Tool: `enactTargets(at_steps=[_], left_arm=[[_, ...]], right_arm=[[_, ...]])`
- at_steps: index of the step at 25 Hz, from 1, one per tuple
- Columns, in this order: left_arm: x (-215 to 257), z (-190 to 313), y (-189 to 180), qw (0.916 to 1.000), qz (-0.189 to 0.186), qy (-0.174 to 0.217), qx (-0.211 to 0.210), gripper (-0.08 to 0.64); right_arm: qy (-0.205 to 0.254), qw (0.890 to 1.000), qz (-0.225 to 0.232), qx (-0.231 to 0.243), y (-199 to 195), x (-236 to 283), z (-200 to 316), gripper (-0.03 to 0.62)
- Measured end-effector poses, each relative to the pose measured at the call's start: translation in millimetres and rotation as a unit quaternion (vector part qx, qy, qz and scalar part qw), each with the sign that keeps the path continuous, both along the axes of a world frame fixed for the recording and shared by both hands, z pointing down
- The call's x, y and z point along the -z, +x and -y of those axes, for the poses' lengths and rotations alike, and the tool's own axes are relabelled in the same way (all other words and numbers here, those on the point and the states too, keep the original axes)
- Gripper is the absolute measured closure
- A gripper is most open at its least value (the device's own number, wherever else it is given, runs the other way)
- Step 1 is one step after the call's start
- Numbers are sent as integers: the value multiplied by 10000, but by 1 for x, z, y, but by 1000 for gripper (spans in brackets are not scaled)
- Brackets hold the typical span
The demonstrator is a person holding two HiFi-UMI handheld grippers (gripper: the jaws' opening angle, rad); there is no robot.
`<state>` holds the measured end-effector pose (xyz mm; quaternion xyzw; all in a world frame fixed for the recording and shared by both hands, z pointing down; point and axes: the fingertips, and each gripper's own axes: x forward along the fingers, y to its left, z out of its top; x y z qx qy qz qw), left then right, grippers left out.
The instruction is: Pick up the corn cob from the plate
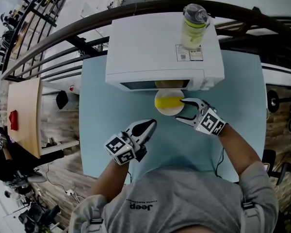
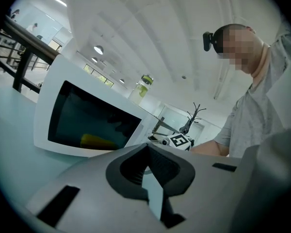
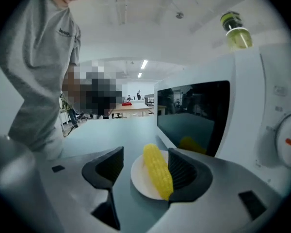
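Note:
A yellow corn cob (image 1: 168, 102) lies on a small white plate (image 1: 167, 113) on the pale blue table, just in front of the microwave door. My right gripper (image 1: 180, 110) stands open at the plate's right edge, pointing left at it. In the right gripper view the corn cob (image 3: 157, 171) lies lengthwise between the spread jaws of the right gripper (image 3: 145, 165), close to the right pad, and the pads do not press on it. My left gripper (image 1: 152, 124) hangs below the plate, clear of it, its jaws shut on nothing. The left gripper (image 2: 146, 147) faces the microwave.
A white microwave (image 1: 160, 47) with a dark door stands at the back of the table (image 1: 99, 110), with a clear bottle with a green band (image 1: 194, 25) on top. A wooden desk (image 1: 26, 113) stands beside the table at left. A black railing curves behind.

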<state>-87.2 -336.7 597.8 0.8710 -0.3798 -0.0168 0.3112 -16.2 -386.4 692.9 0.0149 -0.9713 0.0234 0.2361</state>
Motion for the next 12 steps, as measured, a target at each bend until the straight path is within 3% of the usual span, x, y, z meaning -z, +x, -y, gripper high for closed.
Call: enactTargets(at_steps=[6, 12], left_arm=[[-27, 15, 1, 9999, -19, -74, -81, 541], [-54, 29, -4, 9998, -47, -193, -47, 541]], right_arm=[[544, 9974, -296, 379, -27, -33, 15, 290], [598, 9966, -387, 418, -40, -58, 24, 287]])
